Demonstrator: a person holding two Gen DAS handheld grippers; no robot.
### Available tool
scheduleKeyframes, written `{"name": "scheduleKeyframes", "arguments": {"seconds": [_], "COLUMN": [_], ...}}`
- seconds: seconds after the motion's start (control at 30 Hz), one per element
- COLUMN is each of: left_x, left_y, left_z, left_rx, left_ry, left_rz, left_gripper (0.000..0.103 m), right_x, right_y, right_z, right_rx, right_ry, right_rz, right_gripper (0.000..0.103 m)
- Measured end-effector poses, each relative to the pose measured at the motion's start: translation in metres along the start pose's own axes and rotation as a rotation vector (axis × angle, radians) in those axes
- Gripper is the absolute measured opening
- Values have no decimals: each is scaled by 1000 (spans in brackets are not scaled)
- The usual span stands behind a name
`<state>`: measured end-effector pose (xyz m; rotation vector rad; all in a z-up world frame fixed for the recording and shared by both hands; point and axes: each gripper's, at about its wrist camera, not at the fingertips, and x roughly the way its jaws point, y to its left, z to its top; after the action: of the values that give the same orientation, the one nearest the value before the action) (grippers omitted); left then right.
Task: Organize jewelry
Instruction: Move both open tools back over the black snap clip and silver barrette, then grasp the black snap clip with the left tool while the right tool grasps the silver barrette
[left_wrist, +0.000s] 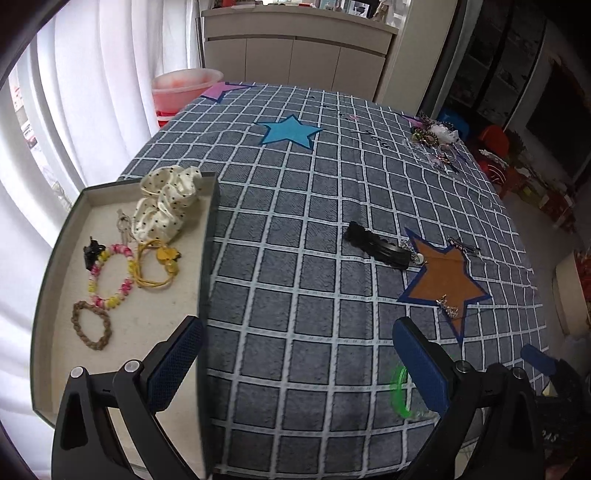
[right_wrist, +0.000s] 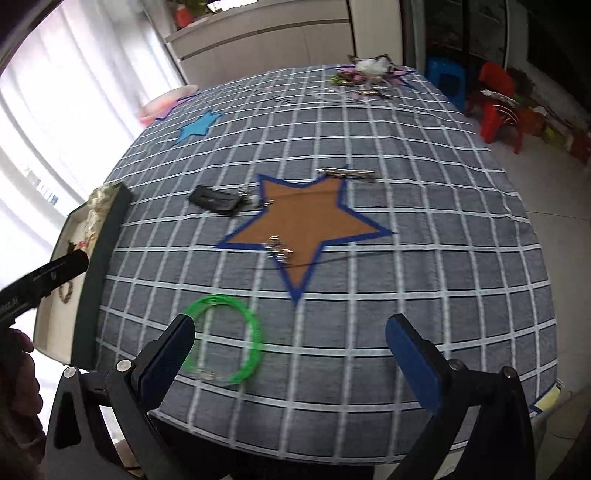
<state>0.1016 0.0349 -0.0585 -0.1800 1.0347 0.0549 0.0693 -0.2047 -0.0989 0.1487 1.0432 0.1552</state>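
Jewelry lies in two camps: sorted pieces in the shallow tray (left_wrist: 208, 236) at the left edge of the surface (left_wrist: 295, 295), and loose pieces out on the checked cloth. Inside the tray sit a polka-dot scrunchie (left_wrist: 166, 203), a pink-and-yellow bead bracelet (left_wrist: 110, 275), a yellow cord tie (left_wrist: 157, 267), a braided brown bracelet (left_wrist: 92, 325) and a small black clip (left_wrist: 90, 249).

Nearest to hand is the green bangle (right_wrist: 223, 341), blurred, flat on the cloth just beside the left finger of the right tool (right_wrist: 290, 360), which is spread wide and grasps nothing. The left tool (left_wrist: 295, 360) is likewise released and empty, straddling the tray's right wall.

The bangle looks like the step in hand. Come down with one finger inside the hoop and one outside, close on the rim only, then lift clear of the tray wall before moving across. It appears to be several thin hoops, so pinch them together or one may slip out.

Further out, a black tasselled piece (left_wrist: 376, 245) lies beside the orange star (right_wrist: 306, 225), a small silver chain (right_wrist: 279, 249) rests on that star, and a metal hair clip (right_wrist: 349, 172) lies at its far point. A heap of mixed jewelry (right_wrist: 365, 79) waits at the far corner.

Around the room: white curtains, a pale cabinet, a pink basin, and red and blue plastic stools on a tiled floor
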Motion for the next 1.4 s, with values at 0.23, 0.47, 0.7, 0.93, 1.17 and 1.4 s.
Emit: {"name": "scheduleKeyframes", "arguments": {"seconds": [0.23,0.47,0.7,0.93,1.17,1.4], "left_x": [52,89,115,126,129,128], "left_y": [-19,-34,-35,-47,-59,-62], "left_z": [24,48,64,67,63,59], "left_rx": [-150,-226,-302,-269,-161,-49], "left_ry": [75,119,144,150,149,152], "left_rz": [38,81,119,148,174,161], "left_gripper": [103,103,103,103,103,103], "right_x": [3,10,23,47,74,85], "right_y": [-30,-50,-61,-65,-61,-51], "right_z": [4,17,46,85,106,114], "right_rx": [31,39,8,-58,-127,-196], "right_ry": [-9,-26,-47,-76,-59,-68], "right_rz": [-14,-31,-60,-107,-109,-111], "right_gripper": [103,103,103,103,103,103]}}
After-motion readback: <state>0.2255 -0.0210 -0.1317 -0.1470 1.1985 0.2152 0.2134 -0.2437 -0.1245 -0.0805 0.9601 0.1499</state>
